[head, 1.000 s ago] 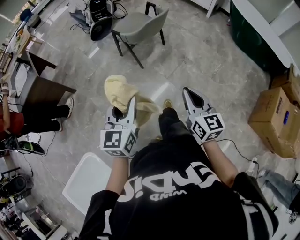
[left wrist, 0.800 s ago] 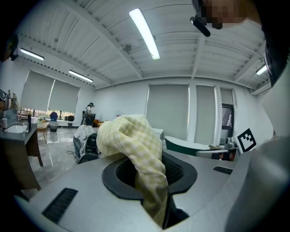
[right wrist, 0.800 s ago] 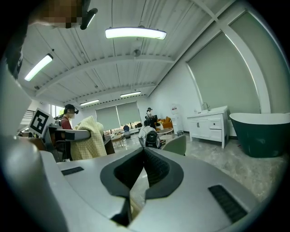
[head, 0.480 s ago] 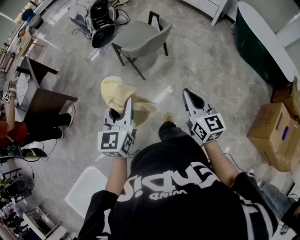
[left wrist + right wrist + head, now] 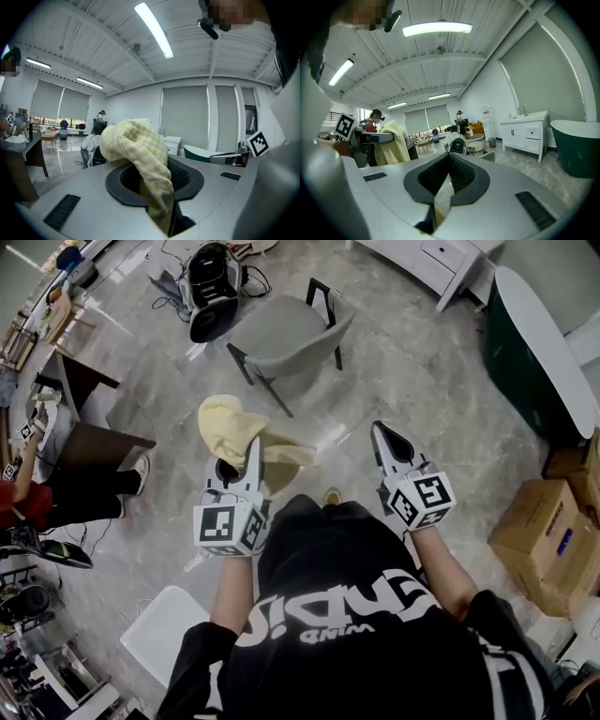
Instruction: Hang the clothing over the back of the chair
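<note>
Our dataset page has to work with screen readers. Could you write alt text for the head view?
Seen from above, a person holds a pale yellow garment in the left gripper; the right gripper is shut and empty. A grey chair stands ahead on the pale stone floor, its back bare.

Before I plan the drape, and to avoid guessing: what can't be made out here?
Clothing, head and left gripper views: bunched in left gripper, type hidden by folds.
Chair, right gripper view: mostly behind the right gripper.
Pale sliver between those jaws: floor or fabric, unclear.
</note>
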A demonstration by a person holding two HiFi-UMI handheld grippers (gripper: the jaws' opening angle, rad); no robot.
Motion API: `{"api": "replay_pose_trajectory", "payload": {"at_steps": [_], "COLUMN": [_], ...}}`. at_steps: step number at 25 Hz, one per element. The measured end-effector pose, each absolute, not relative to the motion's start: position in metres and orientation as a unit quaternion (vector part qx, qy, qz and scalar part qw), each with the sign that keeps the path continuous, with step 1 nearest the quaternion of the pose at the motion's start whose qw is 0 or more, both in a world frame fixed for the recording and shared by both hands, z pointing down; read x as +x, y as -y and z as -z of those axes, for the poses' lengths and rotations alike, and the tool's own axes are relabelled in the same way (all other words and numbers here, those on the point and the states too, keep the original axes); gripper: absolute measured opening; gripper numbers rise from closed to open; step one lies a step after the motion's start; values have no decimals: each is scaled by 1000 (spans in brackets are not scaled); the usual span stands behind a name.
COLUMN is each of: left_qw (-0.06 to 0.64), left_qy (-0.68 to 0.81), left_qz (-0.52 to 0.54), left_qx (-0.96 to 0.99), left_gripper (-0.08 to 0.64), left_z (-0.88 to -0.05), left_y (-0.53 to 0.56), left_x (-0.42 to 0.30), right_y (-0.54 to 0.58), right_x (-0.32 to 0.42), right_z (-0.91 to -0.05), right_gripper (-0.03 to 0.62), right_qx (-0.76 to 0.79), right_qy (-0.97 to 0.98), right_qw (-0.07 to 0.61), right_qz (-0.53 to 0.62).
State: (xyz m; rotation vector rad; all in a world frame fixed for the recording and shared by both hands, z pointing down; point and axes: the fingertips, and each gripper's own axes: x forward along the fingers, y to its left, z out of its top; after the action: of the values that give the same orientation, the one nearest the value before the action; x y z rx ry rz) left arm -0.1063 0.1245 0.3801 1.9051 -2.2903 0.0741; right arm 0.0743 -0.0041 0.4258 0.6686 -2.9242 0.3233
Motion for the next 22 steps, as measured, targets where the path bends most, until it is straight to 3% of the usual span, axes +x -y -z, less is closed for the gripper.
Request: {"api": "replay_pose_trajectory", "payload": {"at_steps": [22], "left_qw": [102], "left_qy": [732], "left_qz": [-34], "left_qx": [673], "left_gripper": [100], "left_z": [-395], "left_y": [8], "left_x": [-196], "right_y": [121], "right_x": [-32], "right_z": [-435], "right_gripper": [14], "right_qx": [240], "right_qy": [961], "right_qw": [73], "right_qz": [-116]}}
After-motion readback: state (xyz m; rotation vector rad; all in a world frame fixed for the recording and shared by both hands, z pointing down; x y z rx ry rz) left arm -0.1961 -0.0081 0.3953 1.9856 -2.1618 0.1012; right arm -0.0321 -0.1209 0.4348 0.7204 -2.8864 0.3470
